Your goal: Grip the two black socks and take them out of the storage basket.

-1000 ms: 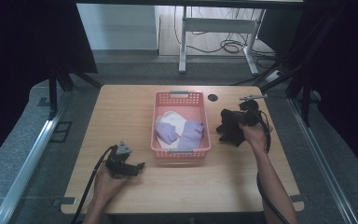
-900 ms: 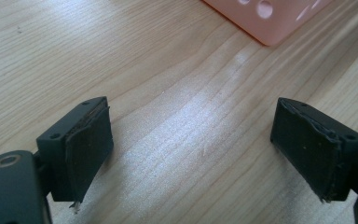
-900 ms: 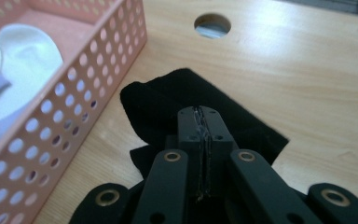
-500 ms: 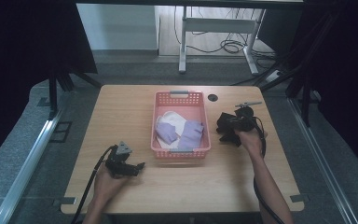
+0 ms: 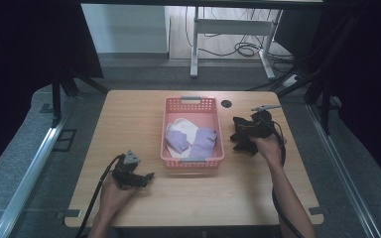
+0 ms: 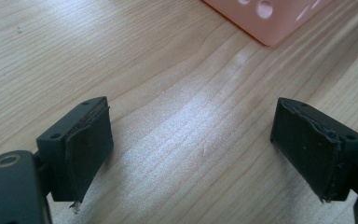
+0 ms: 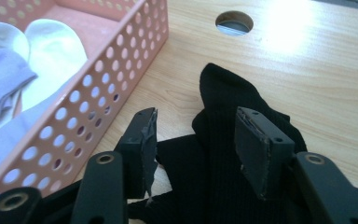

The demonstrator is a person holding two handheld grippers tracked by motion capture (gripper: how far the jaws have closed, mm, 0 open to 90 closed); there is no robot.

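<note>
**Two tongs, one black sock to pick up**

Two tongs are at work over a wooden table (image 5: 129,119). A pink basket (image 5: 191,101) sits in the middle of the table, nearer the far edge. It already has a white sock (image 5: 183,125) and two purple socks (image 5: 202,142) inside.

A black sock (image 7: 233,154) lies bunched up on the table, just beside the basket's right wall, toward the right edge. The right tongs (image 7: 193,149) are down over it. Their jaws are spread apart, one on each side of a fold of the sock, and they have not pinched it yet. In the high view the right tongs (image 5: 243,134) look like one dark lump with the sock, so the grip is easier to see from the right gripper view.

The left tongs (image 6: 191,149) wait near the near left corner of the table. Their jaws are wide apart with nothing between them, only bare wood. A corner of the basket shows up ahead of them.

So I think the step now is grabbing the black sock. Next, the right tongs need to squeeze shut on that fold and get plenty of cloth, so it does not slip. Then the sock must be lifted higher than the basket wall, moved over, and dropped in with the others.
</note>
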